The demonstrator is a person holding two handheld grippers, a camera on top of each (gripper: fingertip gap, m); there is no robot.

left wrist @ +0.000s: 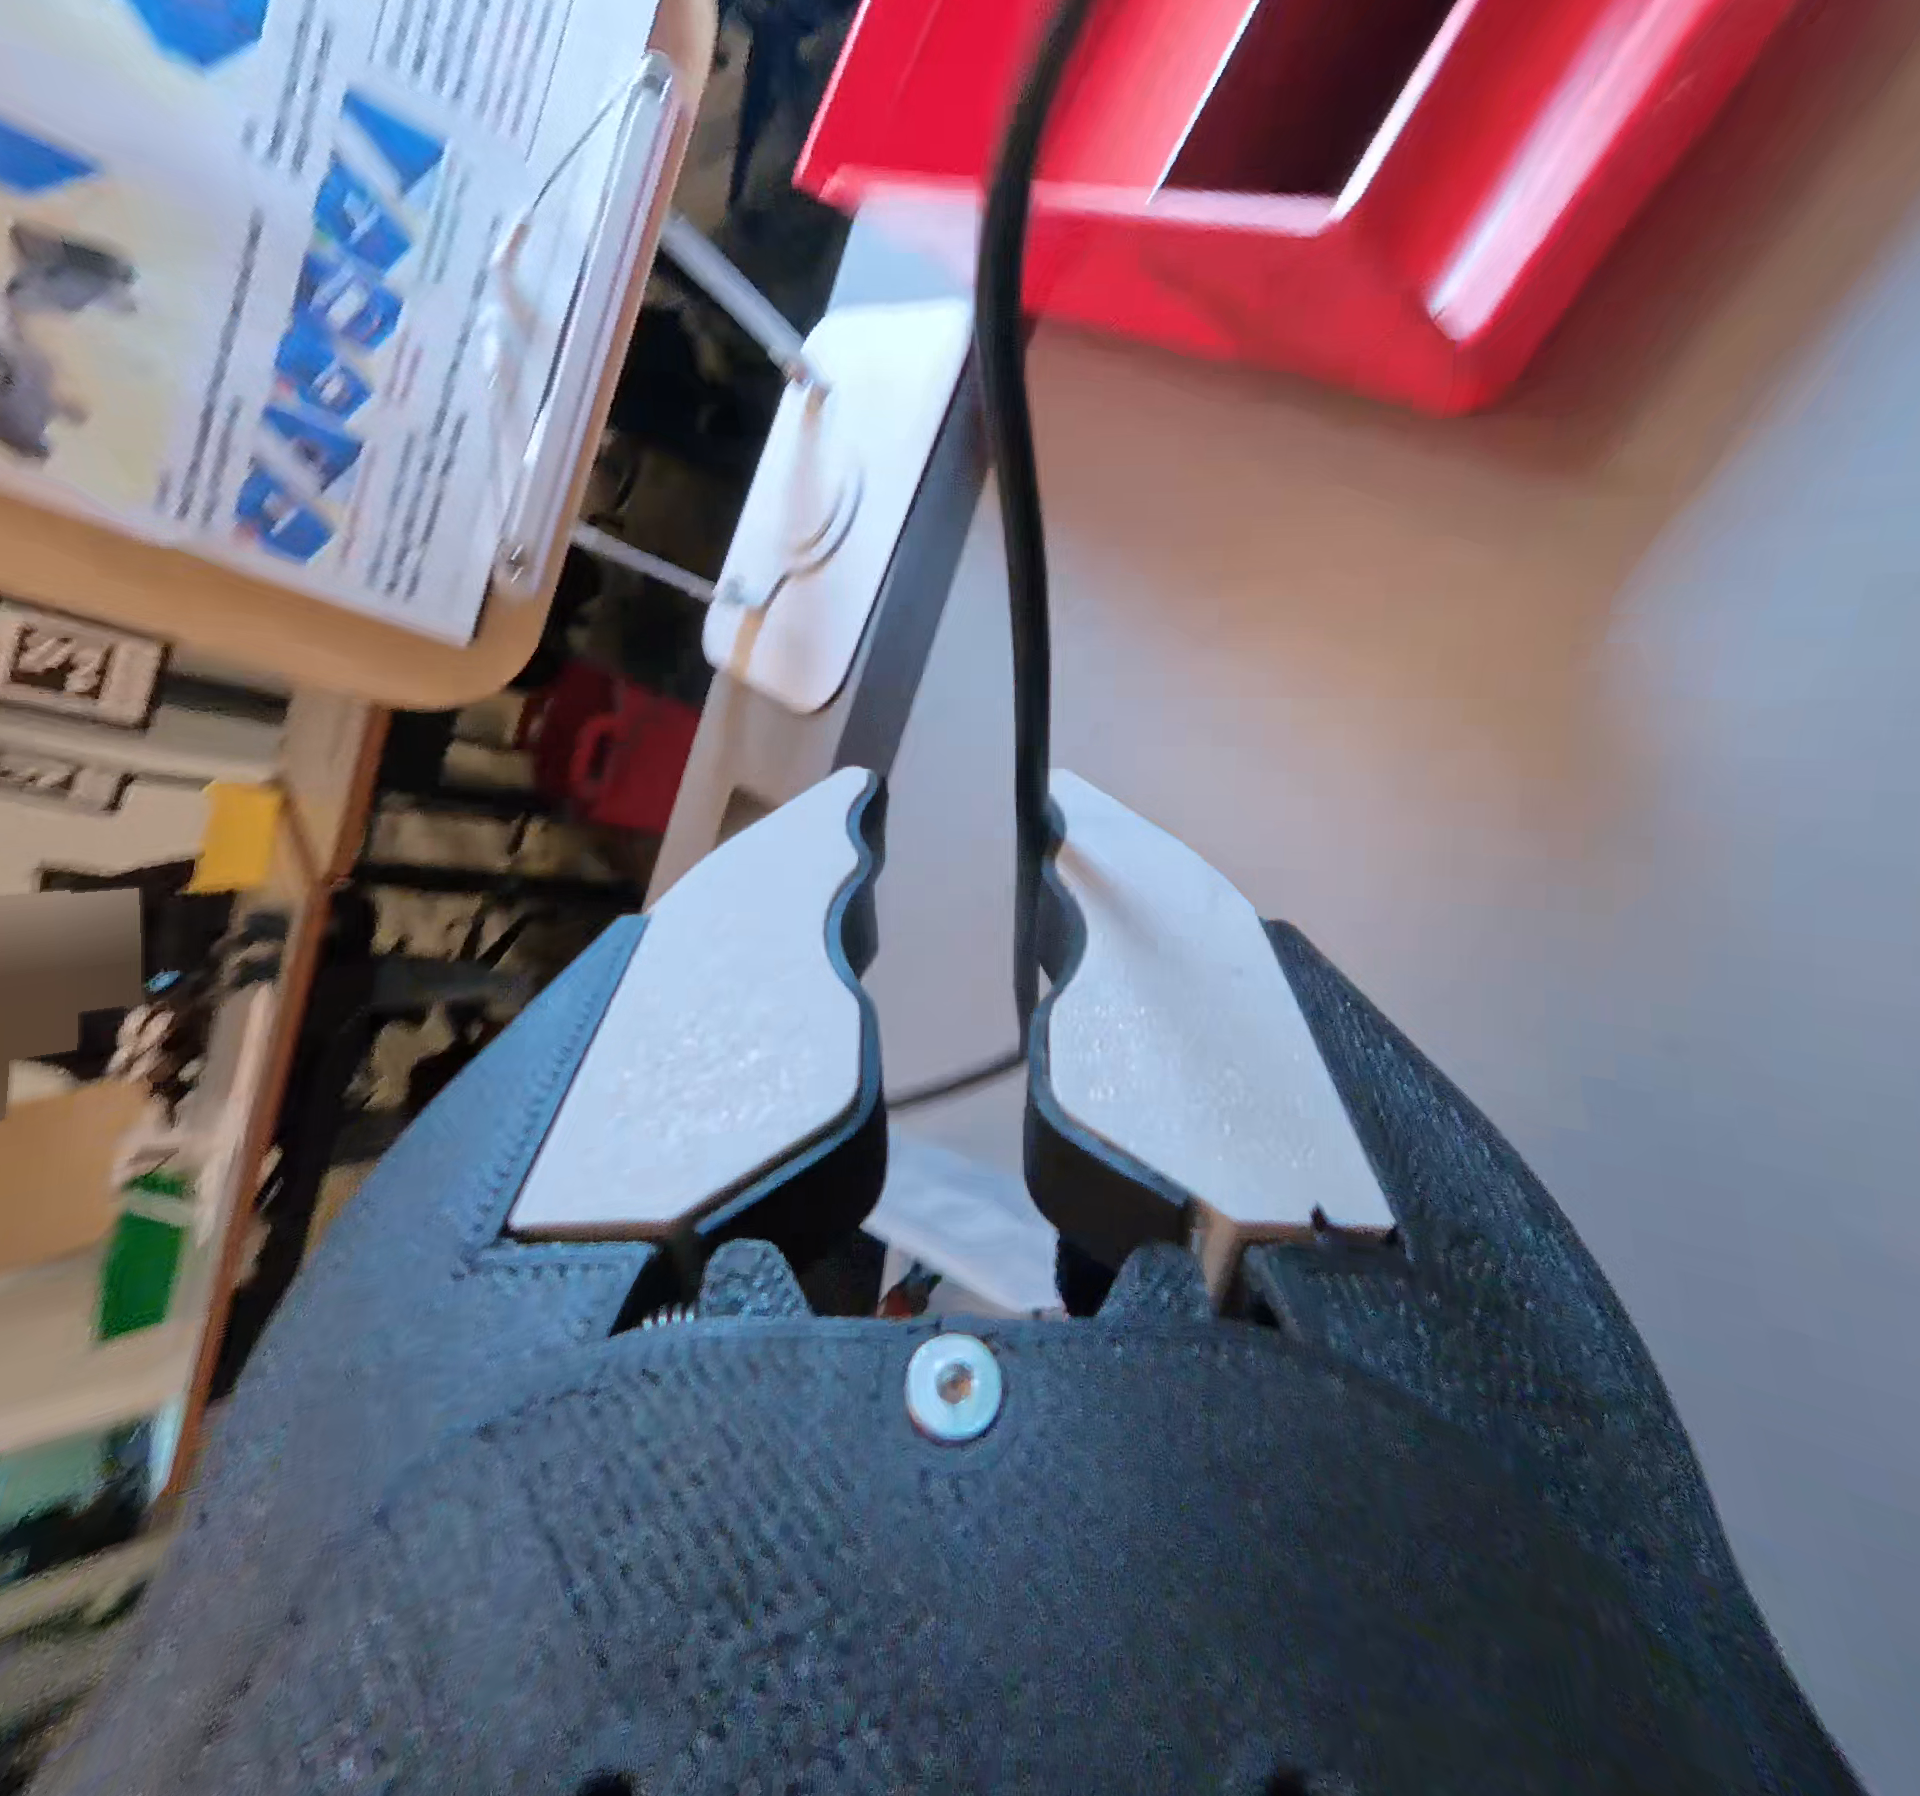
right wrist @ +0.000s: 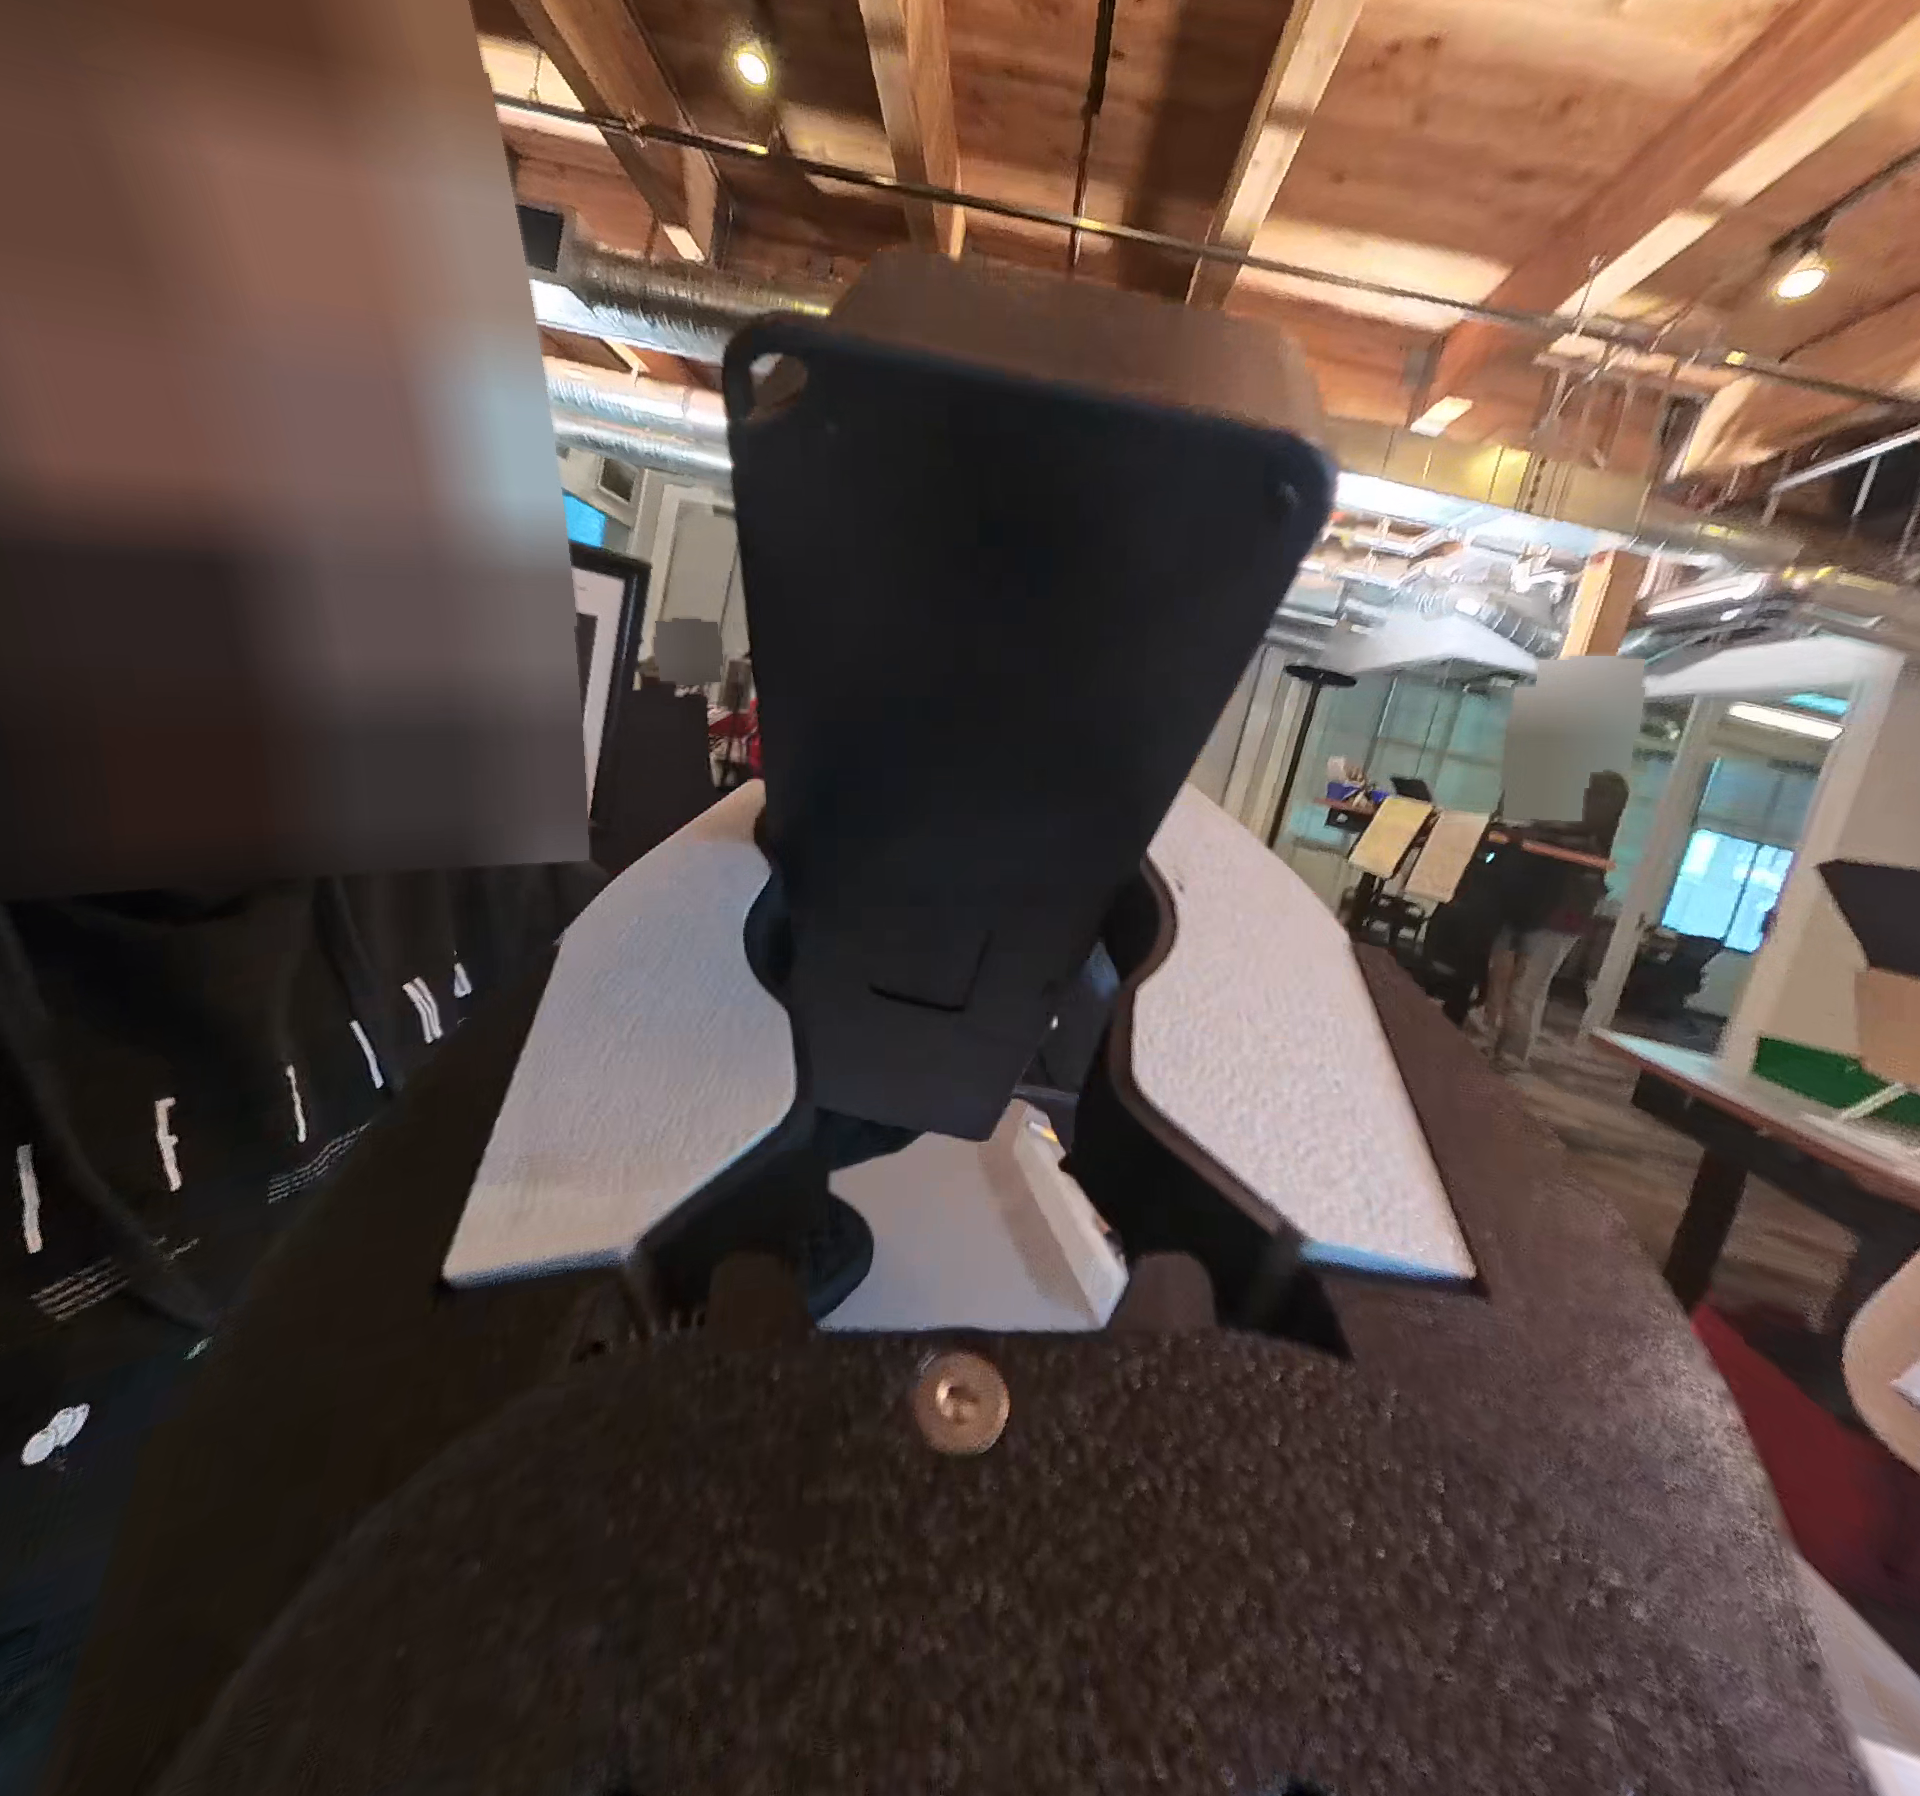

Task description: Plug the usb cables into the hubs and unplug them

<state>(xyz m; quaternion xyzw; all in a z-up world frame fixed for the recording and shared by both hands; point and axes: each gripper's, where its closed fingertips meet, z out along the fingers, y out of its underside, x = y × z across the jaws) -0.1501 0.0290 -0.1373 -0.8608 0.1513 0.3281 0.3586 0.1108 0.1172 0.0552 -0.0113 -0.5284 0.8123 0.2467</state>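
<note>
In the left wrist view my left gripper points at a table edge with its jaws a narrow gap apart. A black USB cable comes down from the top of the view and runs between the fingers, lying against the inner edge of the right finger. The left finger does not touch it. Its plug is hidden. In the right wrist view my right gripper points up toward the ceiling and is shut on a flat black hub, gripping its narrow lower end. The hub's ports are not visible.
A red bin sits on the tan table ahead of the left gripper. A clipboard with printed sheets is at the left. In the right wrist view a person in a dark top stands close at the left, with wooden ceiling beams above. Tip to tip, the grippers are about 35 cm apart.
</note>
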